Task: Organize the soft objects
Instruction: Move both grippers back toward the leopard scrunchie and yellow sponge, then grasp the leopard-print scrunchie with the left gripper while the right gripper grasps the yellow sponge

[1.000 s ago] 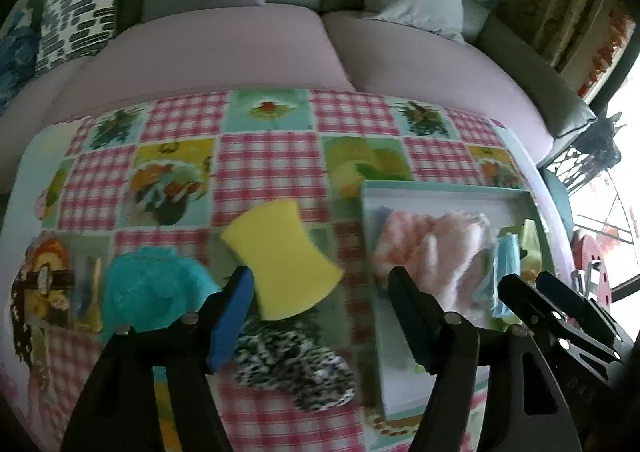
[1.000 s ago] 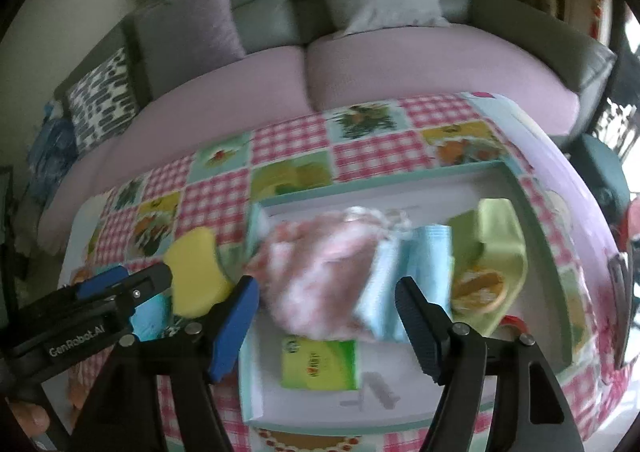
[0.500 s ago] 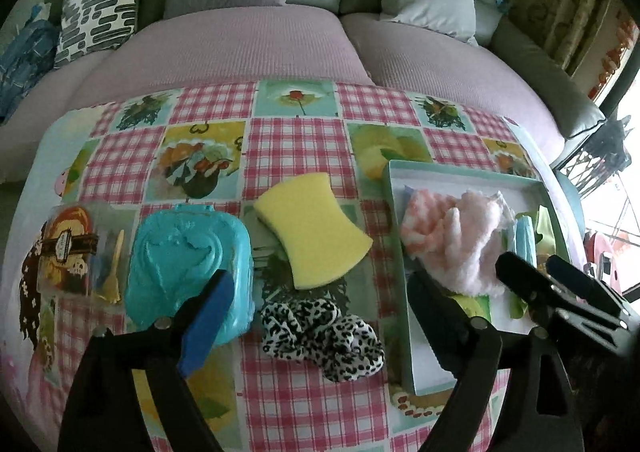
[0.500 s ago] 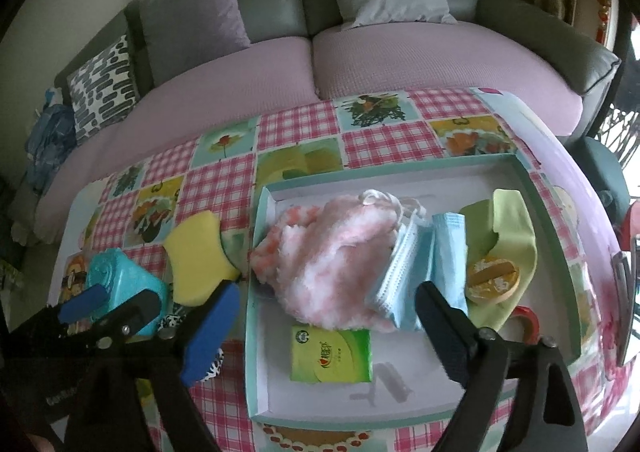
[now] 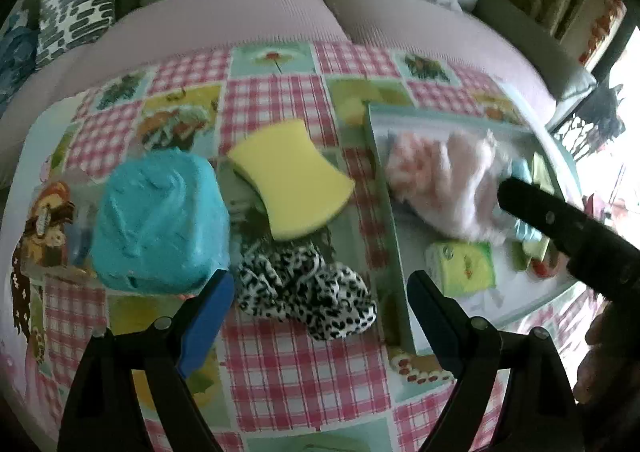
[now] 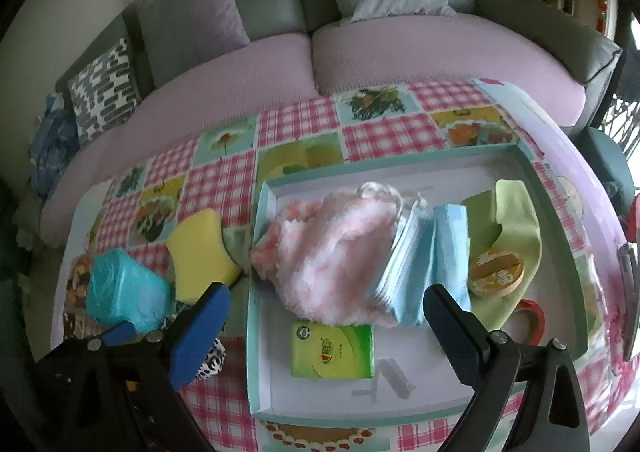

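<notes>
I see the left gripper [image 5: 320,296] above the bench [image 5: 304,372], jaws released and empty, with the leopard-print scrunchie [image 5: 308,292] lying directly below the gap. Just behind the scrunchie lies the yellow sponge [image 5: 290,176], overlapping its far edge; the teal wrapped bundle [image 5: 160,220] sits to its left, close beside it. The tray [image 6: 256,292] stands to the right, its wall just beside the scrunchie.

The right gripper [image 6: 326,316] hovers over the tray, jaws wide and gripping nothing. Inside the tray I see the pink fluffy cloth [image 6: 336,252], blue face masks [image 6: 416,264] leaning against it, a green tissue pack [image 6: 332,350], a green cloth [image 6: 512,228] carrying a round wooden lid [image 6: 496,272], and a red tape roll [image 6: 528,320].

In the left view the right gripper's body covers the tray's far right corner, and the cloth is blurred. A sofa [image 6: 400,52] stands behind the bench.
</notes>
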A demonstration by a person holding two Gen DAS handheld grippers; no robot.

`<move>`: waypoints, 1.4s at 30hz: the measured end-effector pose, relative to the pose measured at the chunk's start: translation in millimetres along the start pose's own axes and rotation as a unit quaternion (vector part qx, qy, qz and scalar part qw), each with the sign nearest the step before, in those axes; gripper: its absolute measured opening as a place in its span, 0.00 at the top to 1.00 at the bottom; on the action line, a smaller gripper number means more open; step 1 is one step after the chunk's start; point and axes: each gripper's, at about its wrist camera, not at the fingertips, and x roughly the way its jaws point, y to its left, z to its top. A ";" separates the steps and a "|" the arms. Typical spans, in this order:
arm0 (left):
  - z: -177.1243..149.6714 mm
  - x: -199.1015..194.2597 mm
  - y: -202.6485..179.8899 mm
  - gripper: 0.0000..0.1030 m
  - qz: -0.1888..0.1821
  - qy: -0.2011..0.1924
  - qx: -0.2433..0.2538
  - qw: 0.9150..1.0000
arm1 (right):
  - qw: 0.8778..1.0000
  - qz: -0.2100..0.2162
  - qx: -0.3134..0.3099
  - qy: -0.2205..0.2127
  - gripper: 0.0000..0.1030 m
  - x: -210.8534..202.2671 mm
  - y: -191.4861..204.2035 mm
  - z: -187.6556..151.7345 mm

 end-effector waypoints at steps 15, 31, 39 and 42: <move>-11.5 38.3 -2.5 0.81 -0.020 0.059 0.009 0.998 | 1.000 0.005 -0.012 0.013 0.04 7.7 9.5 -1.7; 17.0 -25.6 29.2 0.88 -0.078 -0.059 -0.039 0.994 | 0.999 0.032 -0.024 -0.016 0.04 6.4 26.2 21.4; 37.8 -62.3 58.9 0.88 -0.066 -0.124 -0.082 0.987 | 0.995 0.057 -0.077 0.015 0.04 38.2 70.3 25.1; 40.9 -70.4 75.6 0.88 -0.039 -0.141 -0.101 0.984 | 0.992 0.057 -0.105 0.031 0.04 55.6 91.1 22.6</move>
